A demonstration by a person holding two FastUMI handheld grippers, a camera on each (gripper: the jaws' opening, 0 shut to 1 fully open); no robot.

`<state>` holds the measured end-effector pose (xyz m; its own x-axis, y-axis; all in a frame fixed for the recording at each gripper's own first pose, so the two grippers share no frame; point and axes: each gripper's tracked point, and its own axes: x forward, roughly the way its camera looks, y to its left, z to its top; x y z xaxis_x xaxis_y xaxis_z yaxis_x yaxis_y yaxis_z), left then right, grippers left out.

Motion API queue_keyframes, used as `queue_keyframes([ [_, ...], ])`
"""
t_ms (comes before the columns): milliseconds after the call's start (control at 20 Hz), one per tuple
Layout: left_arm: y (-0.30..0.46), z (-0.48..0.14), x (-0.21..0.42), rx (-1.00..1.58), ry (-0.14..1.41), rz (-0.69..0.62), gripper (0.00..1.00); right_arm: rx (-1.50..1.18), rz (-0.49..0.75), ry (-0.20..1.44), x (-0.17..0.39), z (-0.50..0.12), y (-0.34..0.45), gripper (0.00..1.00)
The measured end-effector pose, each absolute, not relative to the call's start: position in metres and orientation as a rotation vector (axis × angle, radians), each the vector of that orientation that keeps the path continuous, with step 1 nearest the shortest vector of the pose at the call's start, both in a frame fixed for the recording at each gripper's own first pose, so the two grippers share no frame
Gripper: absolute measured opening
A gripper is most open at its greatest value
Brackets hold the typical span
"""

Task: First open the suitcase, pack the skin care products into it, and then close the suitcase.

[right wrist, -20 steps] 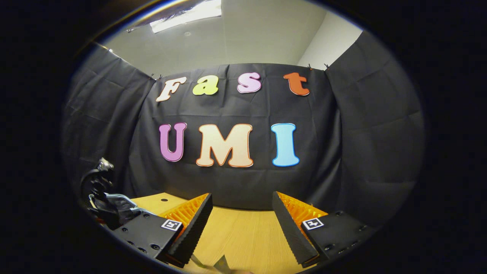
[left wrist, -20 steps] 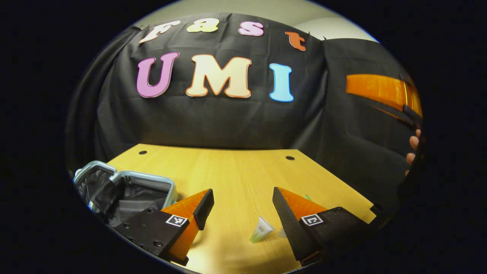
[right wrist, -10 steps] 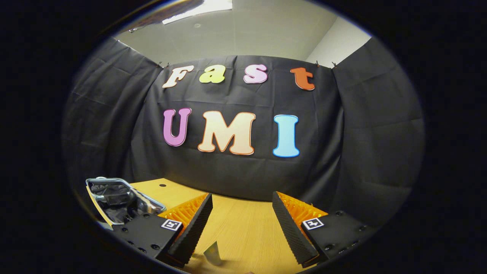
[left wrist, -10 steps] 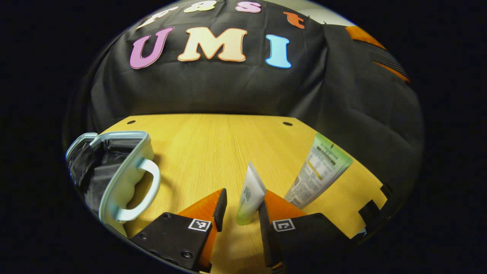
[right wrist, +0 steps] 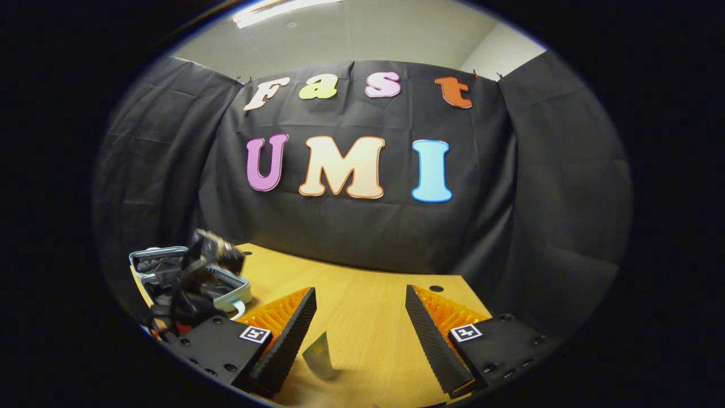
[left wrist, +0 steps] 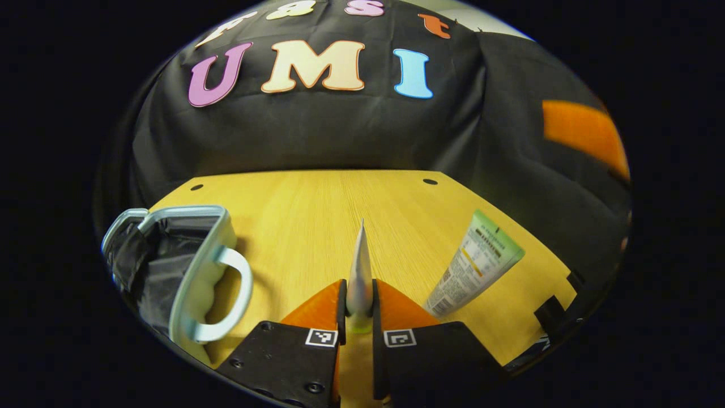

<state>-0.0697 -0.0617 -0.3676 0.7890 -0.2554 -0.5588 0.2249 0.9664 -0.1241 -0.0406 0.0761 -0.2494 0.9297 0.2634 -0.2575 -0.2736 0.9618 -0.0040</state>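
Left gripper view: left gripper clamps small tube | suitcase open | right gripper apart

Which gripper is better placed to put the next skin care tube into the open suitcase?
Left. The left gripper has its fingers pressed on the small tube, with the open suitcase beside it. The right gripper is open and holds nothing.
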Motion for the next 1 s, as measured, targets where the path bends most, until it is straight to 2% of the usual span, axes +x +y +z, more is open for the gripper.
queue_keyframes([
  [350,-0.014,-0.299,-0.07,-0.052,0.577,-0.171,0.15,-0.009,0.303,0.457,-0.058,-0.347,0.102,1.0],
  [600,0.028,-0.276,-0.077,-0.027,0.565,-0.077,0.15,-0.028,0.284,0.622,-0.071,-0.424,0.106,0.99],
  [750,0.052,-0.278,-0.086,0.003,0.585,-0.032,0.15,-0.036,0.295,0.646,-0.074,-0.439,0.111,0.59],
  [800,0.06,-0.281,-0.091,0.009,0.599,-0.016,0.15,-0.03,0.309,0.638,-0.072,-0.434,0.112,0.49],
  [850,0.067,-0.283,-0.097,0.008,0.615,0.001,0.15,0.004,0.336,0.673,-0.069,-0.439,0.117,0.43],
  [1000,0.092,-0.289,-0.104,0.002,0.653,0.045,0.15,0.031,0.373,0.722,-0.063,-0.439,0.119,0.32],
])
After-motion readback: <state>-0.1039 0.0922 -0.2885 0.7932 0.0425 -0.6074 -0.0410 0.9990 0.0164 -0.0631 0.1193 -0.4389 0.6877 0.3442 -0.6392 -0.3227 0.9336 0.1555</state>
